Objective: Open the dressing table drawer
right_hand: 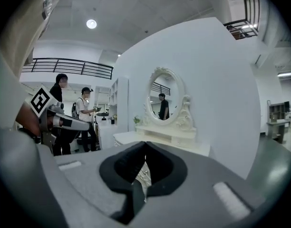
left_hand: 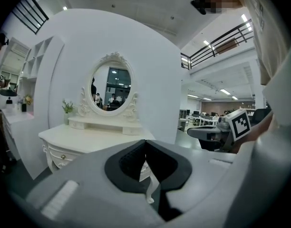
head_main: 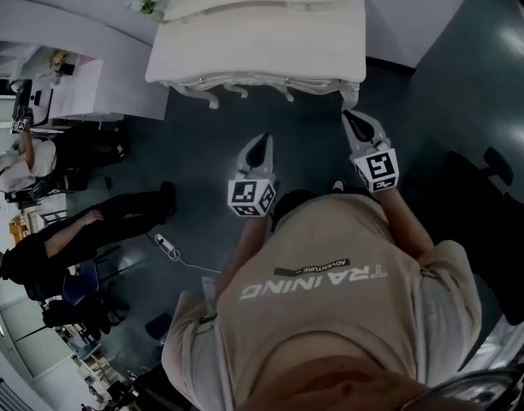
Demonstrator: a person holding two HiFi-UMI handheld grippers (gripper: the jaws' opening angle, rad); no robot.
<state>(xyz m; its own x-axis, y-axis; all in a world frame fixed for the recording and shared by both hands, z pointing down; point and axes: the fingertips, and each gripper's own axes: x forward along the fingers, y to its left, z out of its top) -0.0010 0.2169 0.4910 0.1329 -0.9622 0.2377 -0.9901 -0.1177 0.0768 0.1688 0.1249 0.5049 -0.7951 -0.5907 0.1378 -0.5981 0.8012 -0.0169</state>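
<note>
- Up at 12 o'clock in the head view is the white dressing table (head_main: 262,37), well apart from both grippers. The left gripper (head_main: 264,139) is near the middle and the right gripper (head_main: 351,120) is at about 1 o'clock, nearer the table's right corner. Both point toward the table. A couple of bystanders (head_main: 65,238) are off at 9 o'clock.
- Left gripper view: the jaws are pinched together with nothing in them, and only a table leg (left_hand: 148,187) shows in the gap behind. The oval mirror (left_hand: 111,88) is at 11 o'clock. The drawer (left_hand: 55,153) is at about 8 o'clock, with a little round knob (left_hand: 63,156) on its front.
- Right gripper view: these jaws are closed and empty too. The table and mirror sit around 12 to 1 o'clock, and I can't make out the drawer fronts from here.
- Handling guess: it's a small wooden drawer, so probably light, but it could stick on its runners.
- The knob looks like the only place to take hold. It's tiny, round and smooth, so the pads could slip off it.
- I'd open one gripper, pinch the knob squarely and pull straight out. The painted carving probably scratches easily.
</note>
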